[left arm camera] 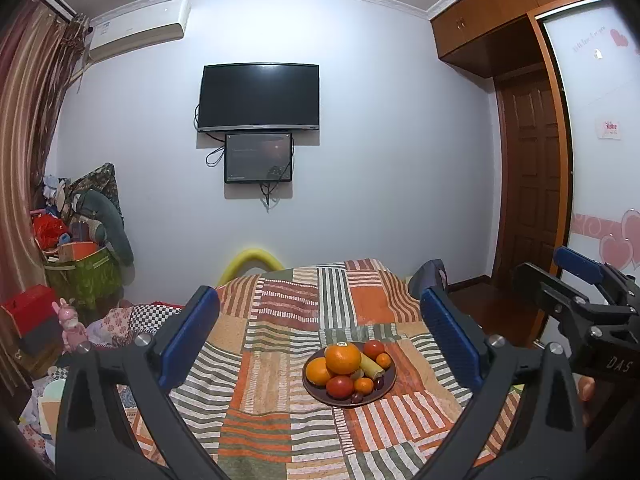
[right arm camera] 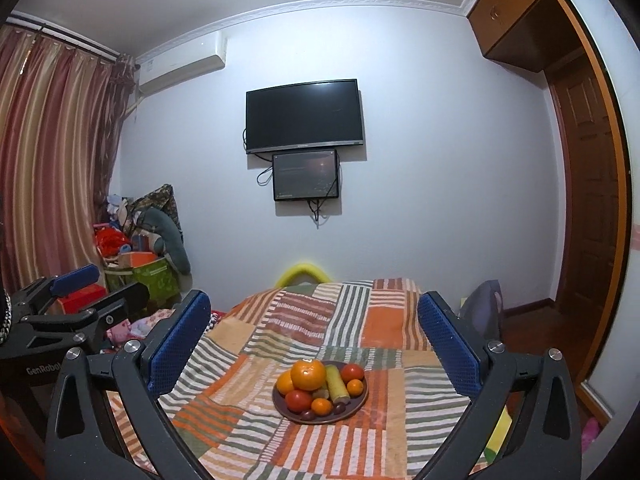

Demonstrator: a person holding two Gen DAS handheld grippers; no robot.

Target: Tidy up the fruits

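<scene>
A brown plate sits on the patchwork bed cover. It holds a large orange, a second orange, red tomatoes, small tangerines, a yellow-green banana and dark grapes. My left gripper is open and empty, held above and short of the plate. My right gripper is open and empty too, with the plate and the large orange below it. The right gripper also shows at the right edge of the left wrist view.
The bed fills the foreground. A TV and a small screen hang on the far wall. Piled bags and boxes stand at the left by the curtain. A wardrobe and door are at the right.
</scene>
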